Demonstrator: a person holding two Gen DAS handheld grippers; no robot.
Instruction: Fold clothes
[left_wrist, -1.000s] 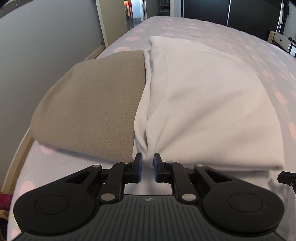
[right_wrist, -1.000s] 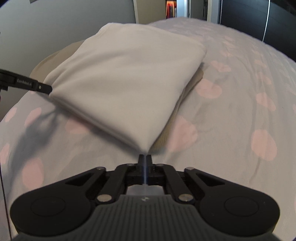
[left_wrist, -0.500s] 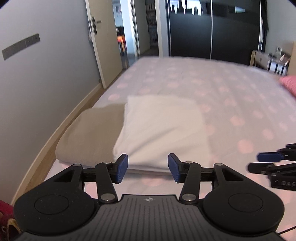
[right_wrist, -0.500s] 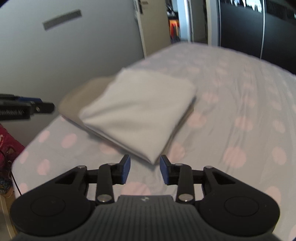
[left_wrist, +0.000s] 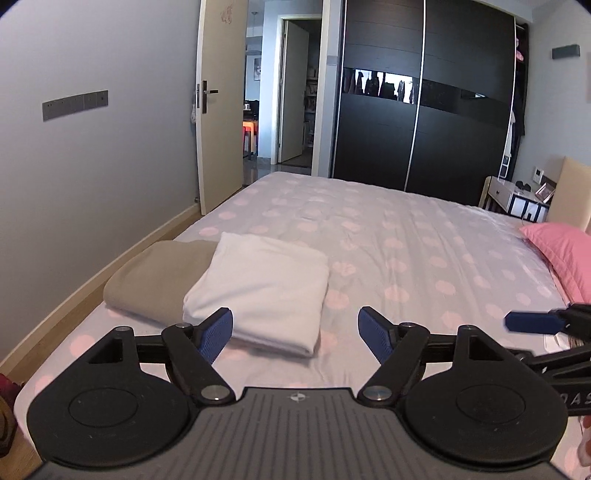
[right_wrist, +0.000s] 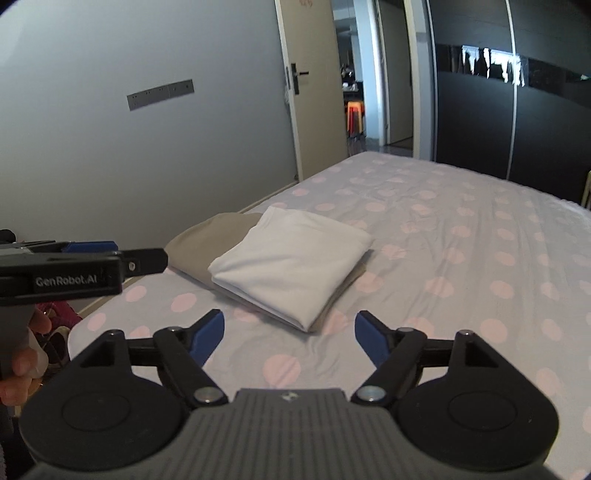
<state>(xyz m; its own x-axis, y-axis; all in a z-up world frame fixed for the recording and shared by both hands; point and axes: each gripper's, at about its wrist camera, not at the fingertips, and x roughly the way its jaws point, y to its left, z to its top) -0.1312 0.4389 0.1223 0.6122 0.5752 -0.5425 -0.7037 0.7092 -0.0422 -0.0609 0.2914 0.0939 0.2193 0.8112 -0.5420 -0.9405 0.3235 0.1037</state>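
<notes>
A folded white garment (left_wrist: 260, 286) (right_wrist: 291, 264) lies on the bed, partly on top of a folded tan garment (left_wrist: 159, 275) (right_wrist: 212, 240). My left gripper (left_wrist: 295, 332) hangs above and in front of the pile, its jaws opening wide, nothing between its blue pads. My right gripper (right_wrist: 289, 334) is likewise raised off the bed, jaws opening, nothing between them. In the right wrist view the left gripper's side (right_wrist: 74, 269) shows at the left with a hand on it. The right gripper's blue tip (left_wrist: 532, 321) shows at the right edge of the left wrist view.
The bed (left_wrist: 406, 251) has a pale sheet with pink dots. A pink pillow (left_wrist: 561, 247) lies at its right. A grey wall (left_wrist: 92, 177) runs close along the left, an open door (left_wrist: 218, 122) and a dark wardrobe (left_wrist: 424, 122) stand beyond.
Both grippers let go of the white garment's near edge, opened wide, and pulled back and up from the pile. The white garment now lies flat and folded.
</notes>
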